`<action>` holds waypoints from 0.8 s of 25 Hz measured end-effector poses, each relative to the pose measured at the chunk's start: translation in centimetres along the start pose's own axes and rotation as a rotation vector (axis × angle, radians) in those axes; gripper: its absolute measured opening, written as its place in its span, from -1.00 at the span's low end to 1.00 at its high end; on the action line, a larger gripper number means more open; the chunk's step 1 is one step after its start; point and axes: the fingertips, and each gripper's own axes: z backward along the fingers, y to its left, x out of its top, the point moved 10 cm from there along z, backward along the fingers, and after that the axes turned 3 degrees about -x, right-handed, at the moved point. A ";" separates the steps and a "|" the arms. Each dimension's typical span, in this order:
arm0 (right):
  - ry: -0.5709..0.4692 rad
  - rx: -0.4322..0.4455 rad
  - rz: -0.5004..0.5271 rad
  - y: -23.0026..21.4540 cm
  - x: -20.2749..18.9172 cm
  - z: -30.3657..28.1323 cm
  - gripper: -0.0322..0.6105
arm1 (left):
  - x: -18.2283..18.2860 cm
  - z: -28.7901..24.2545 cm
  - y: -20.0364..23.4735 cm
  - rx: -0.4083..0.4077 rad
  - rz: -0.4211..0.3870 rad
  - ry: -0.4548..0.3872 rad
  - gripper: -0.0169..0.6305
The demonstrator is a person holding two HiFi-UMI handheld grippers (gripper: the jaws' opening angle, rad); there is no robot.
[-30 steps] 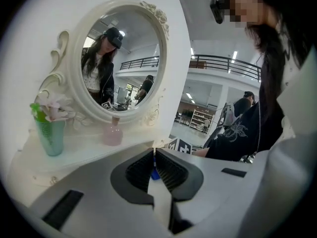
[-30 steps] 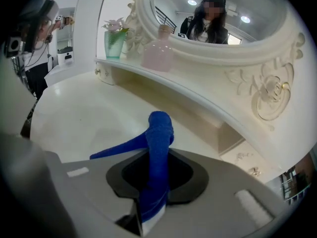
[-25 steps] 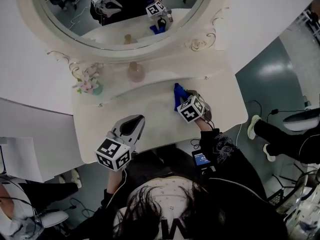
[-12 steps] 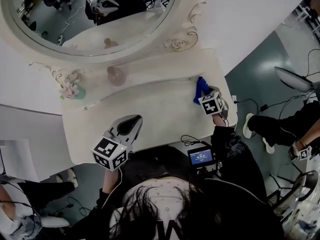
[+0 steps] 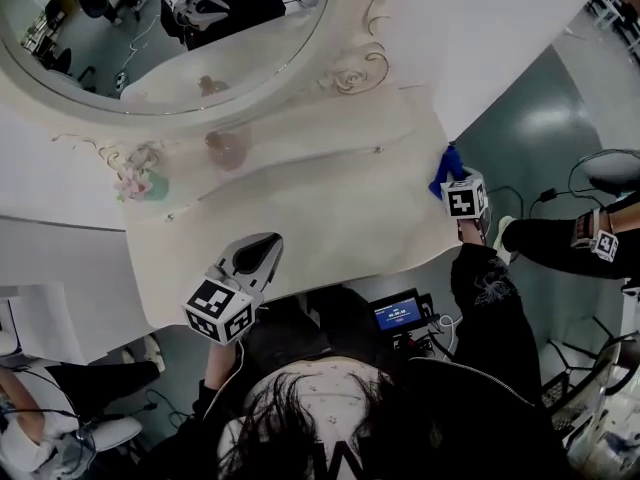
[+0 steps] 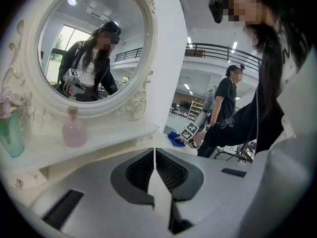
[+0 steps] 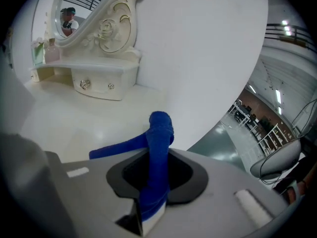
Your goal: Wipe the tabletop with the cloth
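The cloth (image 7: 157, 133) is blue and bunched into a thick roll, clamped between the jaws of the right gripper (image 7: 152, 185). One end stands up past the jaws and a flatter fold trails off to the left of them. In the head view it sits at the far right edge of the pale surface (image 5: 300, 213), close to where that edge meets the white wall. Whether the cloth is pressed down on the surface or held just over it cannot be told.

The left gripper (image 5: 262, 250) hangs over the near edge of the surface, well apart from the right one. Its jaws are closed together with nothing between them — the left gripper view shows only a thin seam between the dark pads.

At the back of the surface a raised shelf runs below a large oval mirror (image 5: 150, 38) with a scrolled cream frame. On the shelf stand a pink bottle (image 5: 226, 150) and, further left, a green vase (image 5: 152, 184) with pale flowers. The right gripper view shows small drawers (image 7: 96, 86) with round knobs under that shelf.

A small lit screen (image 5: 398, 314) sits at the person's chest, just below the near edge of the surface.
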 end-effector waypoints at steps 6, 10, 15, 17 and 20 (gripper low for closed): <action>0.044 -0.041 -0.001 0.0 0.6 0.1 -0.66 | -1.1 2.2 0.1 0.023 0.026 0.002 -0.96; 0.104 -0.023 -0.072 0.1 0.4 1.5 -0.66 | -1.9 4.6 1.0 0.056 0.050 -0.019 -0.96; 0.068 0.064 -0.099 4.1 1.4 4.5 -0.66 | -3.4 8.1 2.3 0.086 0.078 -0.055 -0.96; 0.046 0.097 -0.105 6.1 2.3 6.0 -0.66 | -4.0 9.6 2.8 0.090 0.084 -0.074 -0.96; 0.012 0.156 -0.126 9.7 3.5 8.6 -0.66 | -4.9 12.3 3.7 0.086 0.073 -0.083 -0.96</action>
